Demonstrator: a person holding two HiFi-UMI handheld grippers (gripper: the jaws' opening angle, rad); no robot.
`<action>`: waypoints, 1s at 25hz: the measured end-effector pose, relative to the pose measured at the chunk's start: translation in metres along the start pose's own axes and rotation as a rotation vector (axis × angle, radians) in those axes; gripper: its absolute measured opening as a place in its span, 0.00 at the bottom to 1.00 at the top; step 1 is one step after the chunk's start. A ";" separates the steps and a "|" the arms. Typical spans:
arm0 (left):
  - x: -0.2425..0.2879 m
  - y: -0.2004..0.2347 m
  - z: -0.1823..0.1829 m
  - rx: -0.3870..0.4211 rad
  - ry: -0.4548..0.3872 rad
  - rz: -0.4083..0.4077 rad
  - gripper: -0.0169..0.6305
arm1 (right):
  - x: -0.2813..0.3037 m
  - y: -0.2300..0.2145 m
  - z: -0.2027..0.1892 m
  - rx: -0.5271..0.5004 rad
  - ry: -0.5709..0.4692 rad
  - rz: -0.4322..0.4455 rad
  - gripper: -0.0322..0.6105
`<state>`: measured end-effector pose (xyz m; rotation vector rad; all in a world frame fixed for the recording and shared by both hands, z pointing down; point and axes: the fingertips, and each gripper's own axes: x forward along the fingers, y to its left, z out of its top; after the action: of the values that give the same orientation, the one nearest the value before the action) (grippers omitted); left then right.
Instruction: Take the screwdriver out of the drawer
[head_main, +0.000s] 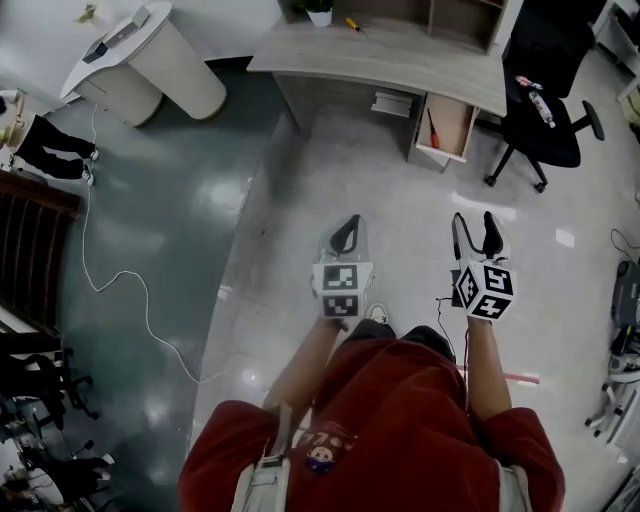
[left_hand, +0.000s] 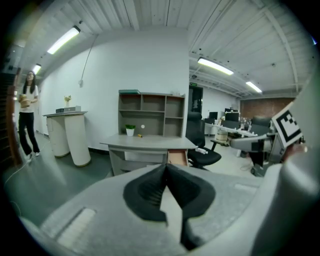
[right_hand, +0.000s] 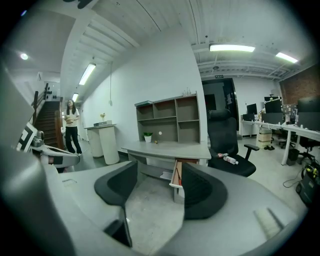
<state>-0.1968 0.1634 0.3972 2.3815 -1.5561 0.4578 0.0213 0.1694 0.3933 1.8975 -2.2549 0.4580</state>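
A red-handled screwdriver (head_main: 433, 128) lies in the open wooden drawer (head_main: 446, 125) under the grey desk (head_main: 400, 55), far ahead of me. The same drawer (right_hand: 176, 176) shows between the right gripper's jaws, with a sliver of the red screwdriver (right_hand: 179, 175) inside. My left gripper (head_main: 346, 233) is held over the floor in front of my body, jaws closed together and holding nothing. My right gripper (head_main: 477, 233) hovers beside it, jaws apart and empty. Both are well short of the desk.
A black office chair (head_main: 545, 110) with a bottle (head_main: 530, 97) on its seat stands right of the drawer. A potted plant (head_main: 319, 12) and a small yellow item (head_main: 352, 24) sit on the desk. A white round counter (head_main: 150, 62) stands at the left, a person (head_main: 45, 145) beyond it. A cable (head_main: 140, 290) crosses the floor.
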 end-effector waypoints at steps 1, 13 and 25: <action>0.004 0.004 0.003 0.001 -0.002 -0.003 0.03 | 0.005 0.001 0.003 -0.001 -0.002 -0.004 0.45; 0.074 0.026 0.023 -0.025 -0.003 -0.025 0.03 | 0.076 -0.016 0.008 0.027 0.002 -0.013 0.45; 0.208 0.022 0.094 -0.007 0.004 0.004 0.03 | 0.189 -0.104 0.062 0.060 -0.005 0.001 0.45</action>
<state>-0.1270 -0.0548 0.3947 2.3712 -1.5587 0.4562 0.0929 -0.0426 0.4073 1.9280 -2.2694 0.5274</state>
